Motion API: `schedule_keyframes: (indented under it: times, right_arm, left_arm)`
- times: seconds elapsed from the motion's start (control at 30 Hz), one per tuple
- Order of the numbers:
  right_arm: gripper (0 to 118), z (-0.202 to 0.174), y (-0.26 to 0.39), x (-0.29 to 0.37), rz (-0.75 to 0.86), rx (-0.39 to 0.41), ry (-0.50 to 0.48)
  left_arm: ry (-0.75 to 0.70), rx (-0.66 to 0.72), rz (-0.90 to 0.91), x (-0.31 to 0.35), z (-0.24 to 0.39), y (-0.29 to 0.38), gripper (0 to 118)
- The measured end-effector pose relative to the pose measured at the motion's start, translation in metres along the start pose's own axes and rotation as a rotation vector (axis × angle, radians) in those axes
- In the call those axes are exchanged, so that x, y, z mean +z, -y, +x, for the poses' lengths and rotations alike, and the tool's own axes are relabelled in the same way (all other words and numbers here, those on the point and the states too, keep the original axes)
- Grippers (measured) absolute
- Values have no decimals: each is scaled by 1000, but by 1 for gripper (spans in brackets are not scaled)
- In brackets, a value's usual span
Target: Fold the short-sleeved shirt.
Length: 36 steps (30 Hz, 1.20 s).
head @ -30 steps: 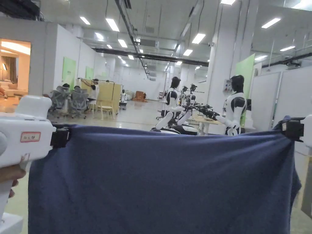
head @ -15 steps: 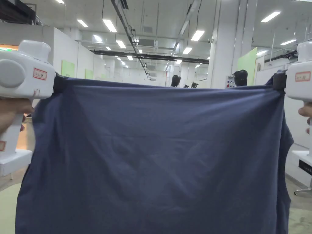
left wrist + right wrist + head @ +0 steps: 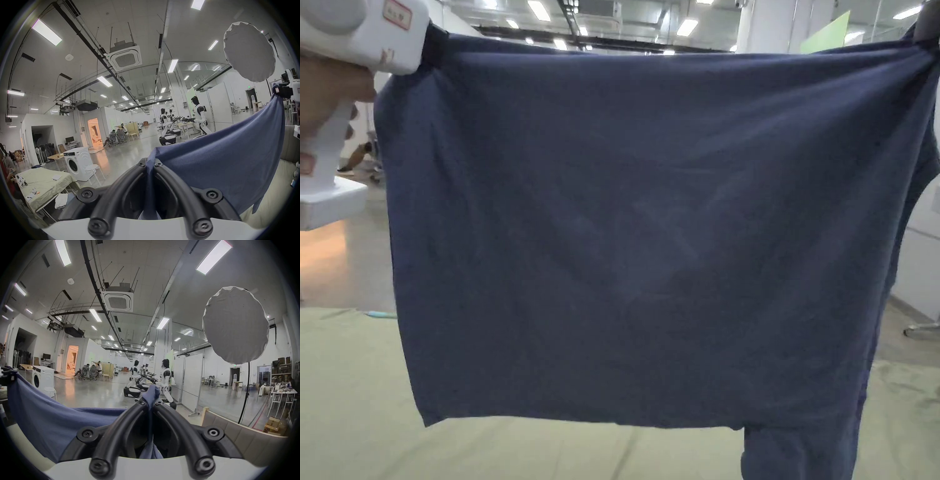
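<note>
Above the green-covered table (image 3: 350, 400), the navy shirt (image 3: 650, 237) hangs spread. The left gripper (image 3: 150, 164) and right gripper (image 3: 150, 403) each pinch a top corner.

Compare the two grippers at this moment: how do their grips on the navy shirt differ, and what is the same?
The left gripper pinches the shirt at the top corner on the head view's left; the right gripper pinches the opposite top corner. A small tuft of cloth bunches up past the right gripper's jaw tips, while at the left gripper the cloth edge lies flatter. Shared: both are shut on the shirt, holding it stretched and hanging above the pale green surface.
</note>
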State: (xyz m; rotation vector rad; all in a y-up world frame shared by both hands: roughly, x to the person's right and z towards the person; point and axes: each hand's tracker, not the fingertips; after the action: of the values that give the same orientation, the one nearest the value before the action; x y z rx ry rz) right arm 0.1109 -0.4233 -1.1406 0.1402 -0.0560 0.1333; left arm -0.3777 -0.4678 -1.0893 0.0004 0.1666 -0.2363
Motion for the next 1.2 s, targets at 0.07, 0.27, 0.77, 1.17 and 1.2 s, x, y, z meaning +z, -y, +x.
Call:
schedule_keyframes:
  times: [0.07, 0.27, 0.77, 1.17, 1.2]
  right_arm:
    - [4, 1, 19, -6, -13, -1, 4]
    - [4, 1, 106, -15, -124, 7, -28]
    - [4, 19, 369, 78, -452, -65, -117]
    - [4, 56, 391, 266, -438, -134, -244]
    - [4, 61, 387, 284, -443, -135, -256]
  left_arm:
    - [7, 15, -9, -11, 9, 14, 1]
    - [68, -11, -111, -34, 31, 84, 1]
    - [224, 123, -473, 33, 107, 351, 1]
    - [280, 199, -508, 195, 94, 393, 1]
    - [288, 184, -512, 213, 89, 392, 1]
